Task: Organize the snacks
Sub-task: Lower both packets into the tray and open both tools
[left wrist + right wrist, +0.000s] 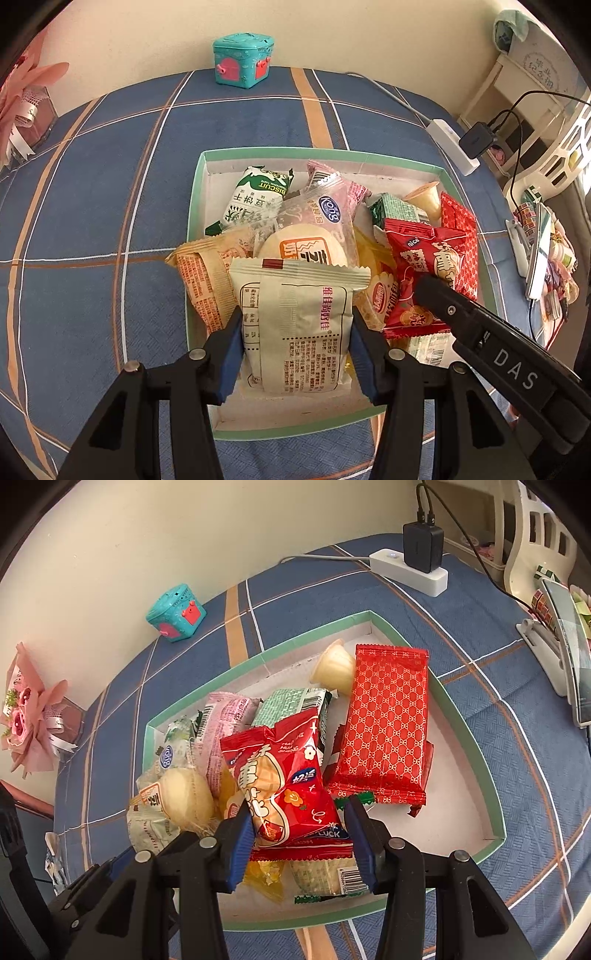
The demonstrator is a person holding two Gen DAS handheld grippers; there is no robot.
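Black fingers with blue pads fill the bottom of both wrist views. Between the left gripper (297, 347) fingers sits a cream snack packet (299, 325) with pink lettering, both pads pressed against its sides, so that gripper is closed on it. The packet is over the near edge of a shallow box (199, 177) with a mint-green rim and white inside.

The right gripper (299, 834) has its pads against a red snack packet (284, 790) printed with a peanut picture and a small flower, gripping its lower part. In the left wrist view this gripper comes in from the lower right as a black arm marked DAS.

The box rests on a blue checked cloth (92, 206) with white and orange stripes; whether a bed or a worktop lies beneath it cannot be told. Inside the box the snacks are heaped toward the left and near sides: a green and white biscuit packet (255, 199), a pink wrapper (225, 716), a clear-wrapped round pastry (184, 801), an orange-brown packet (207, 284) and a yellow sachet (267, 877). A flat red patterned packet (384, 723) lies toward the right side, with a small pale jelly cup (332, 668) touching its far corner.

At the far edge of the cloth, by the wall, stands a small teal toy chest (243, 61). A white power strip (410, 570) with a black charger (423, 548) plugged in lies at the far right corner. A pink paper bouquet (33, 720) sits at the left edge.
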